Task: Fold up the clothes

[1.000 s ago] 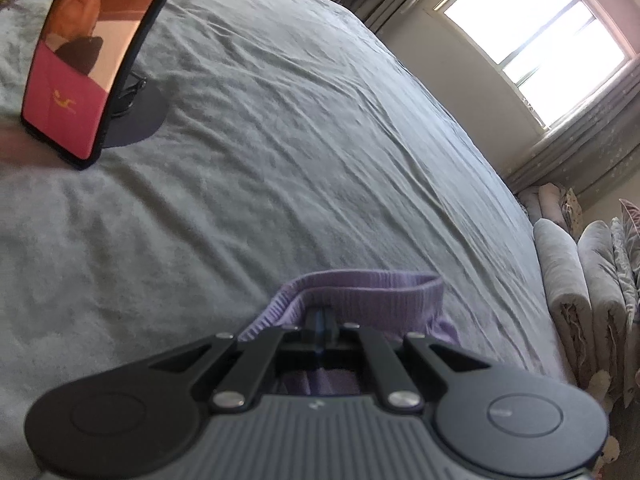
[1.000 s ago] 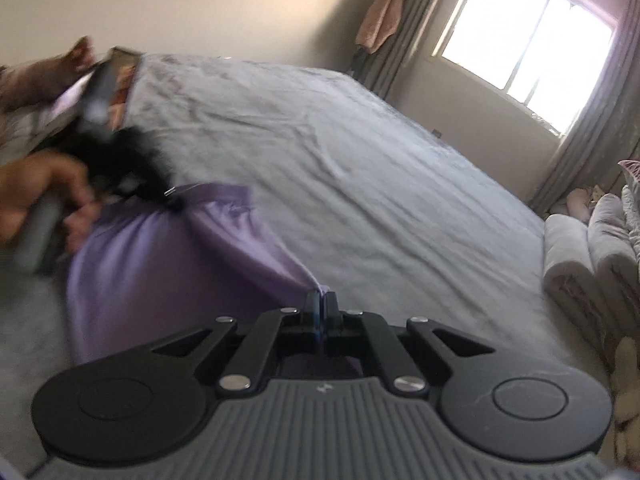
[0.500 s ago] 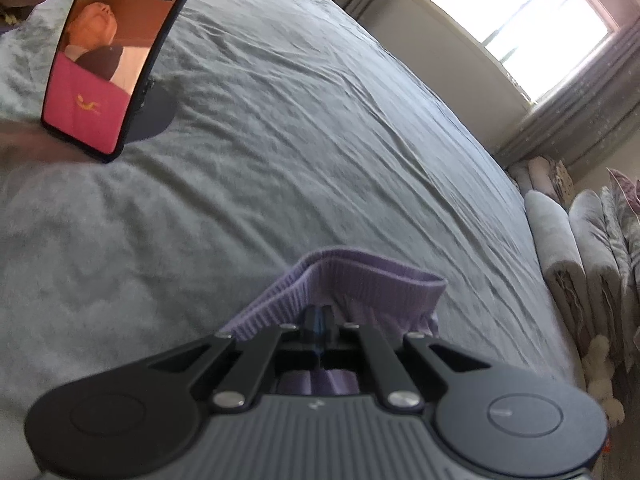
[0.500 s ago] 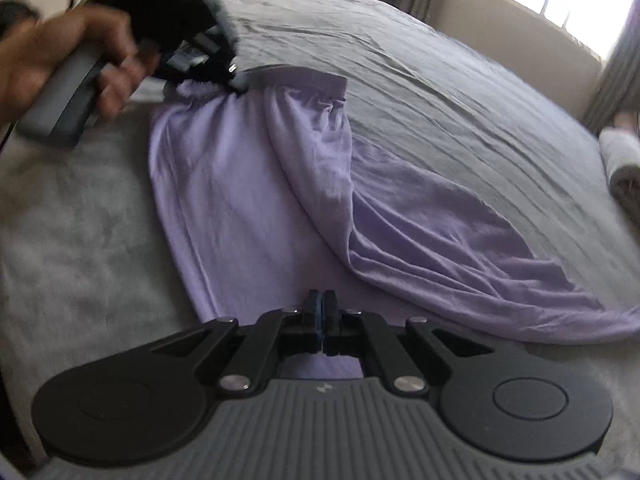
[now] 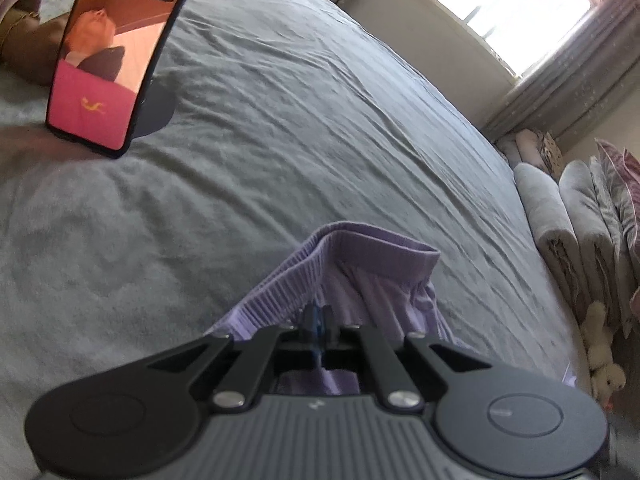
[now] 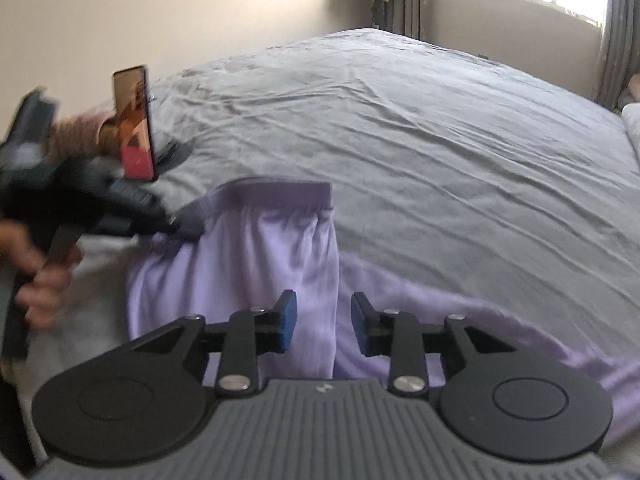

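Note:
Lilac trousers (image 6: 248,264) lie spread on the grey bed (image 6: 420,128), with the ribbed waistband (image 6: 280,190) at the far end. My left gripper (image 5: 316,316) is shut on the waistband (image 5: 352,248) at its left corner; it also shows blurred in the right wrist view (image 6: 176,220), held by a hand. My right gripper (image 6: 324,326) is open and empty, just above the trousers' middle, with the blue pads (image 6: 288,320) apart.
A phone on a stand (image 5: 116,52) stands on the bed to the far left, also in the right wrist view (image 6: 134,124). Folded blankets and pillows (image 5: 580,232) are stacked past the bed's right edge. A window (image 5: 500,0) is at the far right.
My right gripper has let go of the trousers and opened, and it now points up the bed toward the waistband. The left gripper keeps its hold on the waistband.

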Motion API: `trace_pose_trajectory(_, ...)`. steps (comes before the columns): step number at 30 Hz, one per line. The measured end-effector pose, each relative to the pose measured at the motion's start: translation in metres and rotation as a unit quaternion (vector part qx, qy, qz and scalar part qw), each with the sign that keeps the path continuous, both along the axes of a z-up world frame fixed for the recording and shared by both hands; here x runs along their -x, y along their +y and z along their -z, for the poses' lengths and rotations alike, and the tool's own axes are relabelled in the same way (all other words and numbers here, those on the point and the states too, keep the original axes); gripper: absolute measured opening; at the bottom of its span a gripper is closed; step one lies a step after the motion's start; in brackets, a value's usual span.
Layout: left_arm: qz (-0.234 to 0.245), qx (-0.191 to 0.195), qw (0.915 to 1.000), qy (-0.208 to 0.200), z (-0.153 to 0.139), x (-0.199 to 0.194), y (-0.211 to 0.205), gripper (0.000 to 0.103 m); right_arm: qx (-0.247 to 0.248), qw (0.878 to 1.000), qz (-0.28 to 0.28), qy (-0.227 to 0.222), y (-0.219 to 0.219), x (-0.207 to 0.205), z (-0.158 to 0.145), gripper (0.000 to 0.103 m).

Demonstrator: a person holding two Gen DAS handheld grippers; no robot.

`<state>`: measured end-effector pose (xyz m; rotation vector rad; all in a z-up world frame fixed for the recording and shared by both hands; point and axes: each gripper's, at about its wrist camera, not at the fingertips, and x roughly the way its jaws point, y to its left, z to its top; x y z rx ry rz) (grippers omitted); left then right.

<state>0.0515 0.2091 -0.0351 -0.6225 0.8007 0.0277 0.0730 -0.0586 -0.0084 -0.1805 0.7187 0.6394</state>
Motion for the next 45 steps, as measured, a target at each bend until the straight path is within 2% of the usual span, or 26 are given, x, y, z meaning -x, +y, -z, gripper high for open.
trace_pose_trajectory(11,0.019,0.017,0.9997,0.000,0.006,-0.003,0.009,0.002,-0.049,0.998,-0.008,0.043,0.032,-0.069,0.021,0.037)
trace_pose_trajectory(20,0.008,0.047,0.9988,0.005,0.009,-0.004,0.016,0.002,-0.112,0.992,-0.026,0.058,0.043,-0.076,0.025,0.039)
trace_pose_trajectory(22,0.005,0.054,0.9985,0.006,0.009,-0.002,0.019,0.002,-0.112,0.992,-0.026,0.052,0.046,-0.073,0.022,0.028)
trace_pose_trajectory(24,0.002,0.061,0.9981,0.006,0.009,-0.001,0.023,0.002,-0.118,0.992,-0.022,0.042,0.044,-0.068,0.016,0.013)
trace_pose_trajectory(26,-0.001,0.068,0.9976,0.007,0.010,0.000,0.026,0.002,-0.128,0.991,-0.020,0.032,0.041,-0.061,0.007,0.007)
trace_pose_trajectory(32,-0.009,0.087,0.9962,0.010,0.010,0.003,0.033,0.002,-0.136,0.989,-0.056,-0.006,0.041,-0.024,-0.023,0.005)
trace_pose_trajectory(36,-0.013,0.097,0.9952,0.011,0.010,0.005,0.037,0.002,-0.116,0.988,-0.100,-0.027,0.053,0.008,-0.032,0.004)
trace_pose_trajectory(40,-0.022,0.108,0.9938,0.011,0.008,0.008,0.042,0.002,-0.073,0.984,-0.155,-0.045,0.073,0.045,-0.031,0.003)
trace_pose_trajectory(43,-0.024,0.118,0.9927,0.010,0.006,0.012,0.046,0.009,-0.030,0.981,-0.184,-0.057,0.088,0.065,-0.024,0.003)
trace_pose_trajectory(45,-0.021,0.117,0.9929,0.005,0.003,0.016,0.046,0.020,0.003,0.980,-0.186,-0.076,0.094,0.073,-0.019,0.003)
